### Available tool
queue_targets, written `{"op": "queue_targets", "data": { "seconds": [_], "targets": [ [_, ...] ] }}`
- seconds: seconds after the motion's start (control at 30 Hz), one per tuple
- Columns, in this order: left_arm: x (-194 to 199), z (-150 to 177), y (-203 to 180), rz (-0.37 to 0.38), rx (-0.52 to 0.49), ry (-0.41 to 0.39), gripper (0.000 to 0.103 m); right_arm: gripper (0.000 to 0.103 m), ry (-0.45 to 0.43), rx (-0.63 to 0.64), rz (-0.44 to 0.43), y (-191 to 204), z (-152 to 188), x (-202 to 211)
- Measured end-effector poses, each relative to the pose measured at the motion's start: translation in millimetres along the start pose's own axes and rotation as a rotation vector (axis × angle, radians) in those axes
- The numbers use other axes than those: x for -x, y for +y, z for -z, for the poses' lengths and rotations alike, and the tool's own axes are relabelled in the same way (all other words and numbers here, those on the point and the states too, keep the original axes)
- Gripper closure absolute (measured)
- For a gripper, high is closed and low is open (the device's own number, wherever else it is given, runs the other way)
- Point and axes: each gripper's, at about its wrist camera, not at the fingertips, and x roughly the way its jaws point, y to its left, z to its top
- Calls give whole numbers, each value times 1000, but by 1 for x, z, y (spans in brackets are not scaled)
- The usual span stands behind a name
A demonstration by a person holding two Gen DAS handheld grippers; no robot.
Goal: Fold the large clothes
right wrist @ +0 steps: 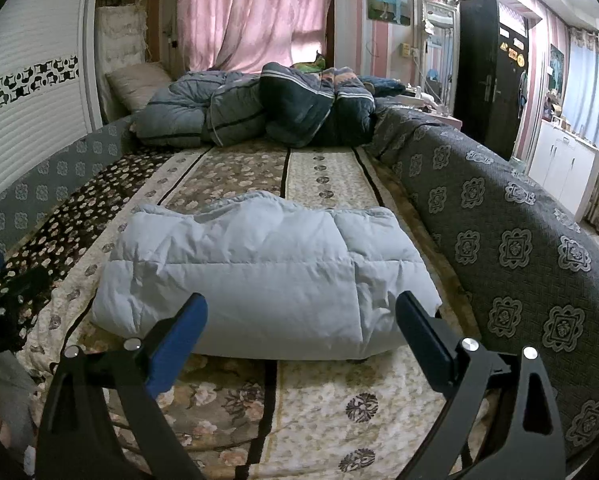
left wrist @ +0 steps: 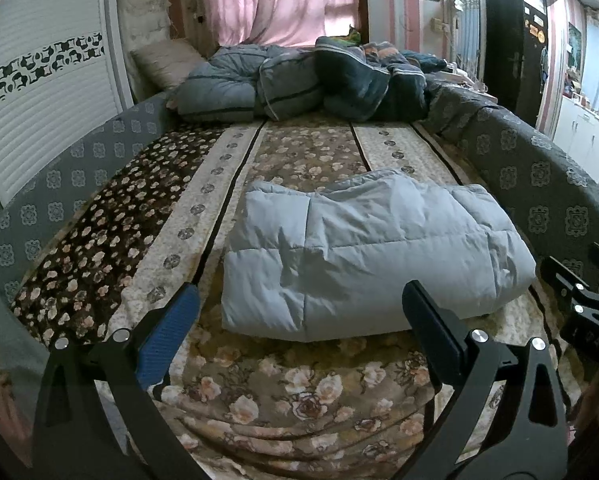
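A pale blue puffy down jacket (left wrist: 363, 256) lies folded into a compact rectangle on the flowered bedspread (left wrist: 283, 396). It also shows in the right wrist view (right wrist: 259, 276). My left gripper (left wrist: 301, 308) is open and empty, held just short of the jacket's near edge. My right gripper (right wrist: 301, 316) is open and empty, also just before the near edge. The right gripper's body shows at the right edge of the left wrist view (left wrist: 587, 304).
A heap of blue-grey quilts (left wrist: 299, 80) lies at the head of the bed. A grey patterned cover (right wrist: 519, 248) forms a raised side along the right, and another runs along the left (left wrist: 59, 200). A white wardrobe (left wrist: 31, 92) stands left.
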Motion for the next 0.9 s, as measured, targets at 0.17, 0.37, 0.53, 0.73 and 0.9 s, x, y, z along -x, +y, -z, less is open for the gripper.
{"op": "queue_targets", "data": {
  "seconds": [0.17, 0.37, 0.53, 0.73, 0.9],
  "targets": [
    [0, 0, 0, 3, 6, -2, 3, 8, 2, -2, -5, 2, -1, 1],
    [1, 0, 0, -2, 6, 3, 3, 8, 1, 7, -8, 5, -4, 3],
    [1, -1, 0, -4, 2, -2, 3, 8, 6, 5, -6, 7, -4, 4],
    [1, 0, -1, -3, 8, 8, 3, 8, 3, 9, 0, 8, -5, 4],
    [1, 0, -1, -2, 3, 7, 3, 8, 7, 9, 0, 7, -5, 3]
  ]
}}
